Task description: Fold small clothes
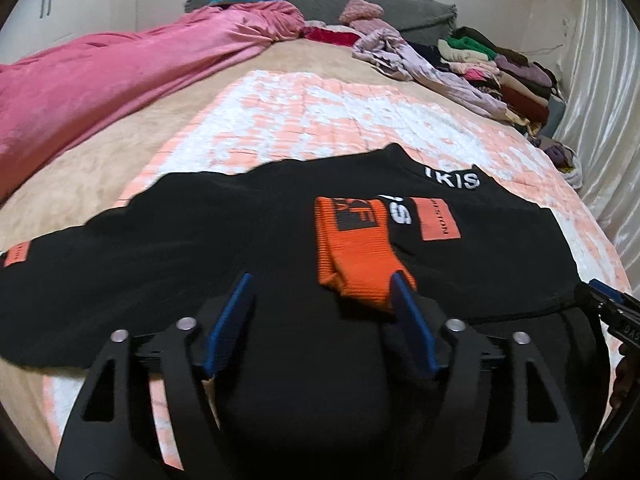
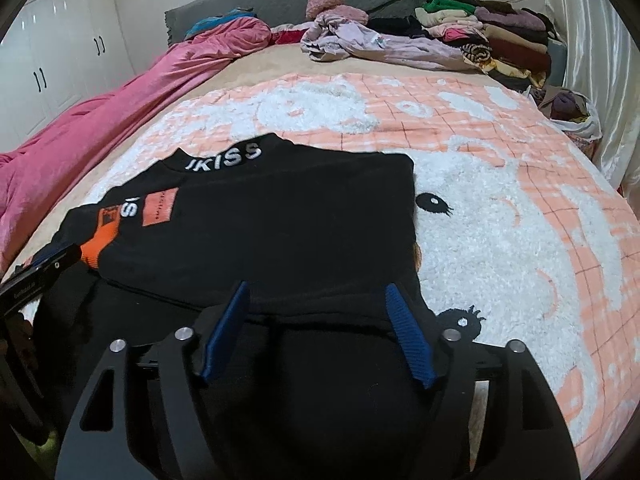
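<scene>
I am holding both claws spread wide over the near edge of the black top (image 1: 240,248), which is lying flat on the peach-and-white blanket (image 1: 320,120) ahead of me. My left claw (image 1: 320,304) is standing open, its blue pads apart with only black cloth showing between them and nothing pinched; the orange cuff (image 1: 352,252) of a sleeve folded across the chest is lying just ahead of it, touching its right finger. My right claw (image 2: 316,308) is open too, straddling the folded hem with dark fabric under the gap but not gripped.

The garment is running away from me, collar with white lettering (image 2: 228,156) at the far end, hem at my fingertips, so its long axis is pointing straight out from both claws. To the right of my right claw the side is already folded in to a straight edge; beyond my left claw the other sleeve is still spreading outward. I judge that side needs tucking next, and my left claw is the nearer one.
</scene>
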{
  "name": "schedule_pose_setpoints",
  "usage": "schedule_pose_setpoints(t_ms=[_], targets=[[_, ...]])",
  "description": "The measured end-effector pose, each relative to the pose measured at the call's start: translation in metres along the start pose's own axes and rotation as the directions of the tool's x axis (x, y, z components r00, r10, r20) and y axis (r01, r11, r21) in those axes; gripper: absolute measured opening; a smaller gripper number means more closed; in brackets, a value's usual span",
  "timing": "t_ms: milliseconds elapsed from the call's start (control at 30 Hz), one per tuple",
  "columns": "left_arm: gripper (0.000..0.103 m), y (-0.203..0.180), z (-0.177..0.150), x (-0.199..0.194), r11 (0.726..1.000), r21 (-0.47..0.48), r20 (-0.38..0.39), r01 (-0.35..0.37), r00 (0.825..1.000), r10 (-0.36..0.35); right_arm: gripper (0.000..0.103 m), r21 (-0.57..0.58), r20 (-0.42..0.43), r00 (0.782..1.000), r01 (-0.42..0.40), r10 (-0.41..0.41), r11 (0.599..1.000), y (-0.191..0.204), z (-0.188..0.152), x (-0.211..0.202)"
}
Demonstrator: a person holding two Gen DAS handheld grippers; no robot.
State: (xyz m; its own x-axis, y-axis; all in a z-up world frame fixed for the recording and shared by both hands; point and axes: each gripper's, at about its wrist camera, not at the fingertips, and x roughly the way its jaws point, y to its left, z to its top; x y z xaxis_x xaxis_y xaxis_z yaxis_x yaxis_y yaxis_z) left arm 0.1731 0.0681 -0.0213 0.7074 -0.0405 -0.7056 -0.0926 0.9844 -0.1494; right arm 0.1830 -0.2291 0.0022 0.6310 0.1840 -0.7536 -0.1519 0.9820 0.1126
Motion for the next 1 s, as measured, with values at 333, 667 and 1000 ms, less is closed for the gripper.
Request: schedule_pose_setpoints(t_ms=[333,667,1000], targets=[[0.087,0.022,-0.008,-0.033,0.999,-0.02,0.034,-0.042,0.999,0.043,0.078,-0.025,0.038,0.999,-0.032,0.033,0.999,0.021,0.004,-0.017],[0.09,0.044,-0.01,-0.061,0.997,-0.052,0.057,-0.065,0.996,0.068,0.078,-0.07,0.067,0.995,-0.067,0.071,0.995,0.049,0.01,-0.033],[0.091,0.077,-0.007,-0.089,0.988,-0.118,0.095,-0.104,0.989,0.115,0.078,-0.126,0.086,0.99,-0.102,0.113,0.987,0.086,0.016,-0.045]])
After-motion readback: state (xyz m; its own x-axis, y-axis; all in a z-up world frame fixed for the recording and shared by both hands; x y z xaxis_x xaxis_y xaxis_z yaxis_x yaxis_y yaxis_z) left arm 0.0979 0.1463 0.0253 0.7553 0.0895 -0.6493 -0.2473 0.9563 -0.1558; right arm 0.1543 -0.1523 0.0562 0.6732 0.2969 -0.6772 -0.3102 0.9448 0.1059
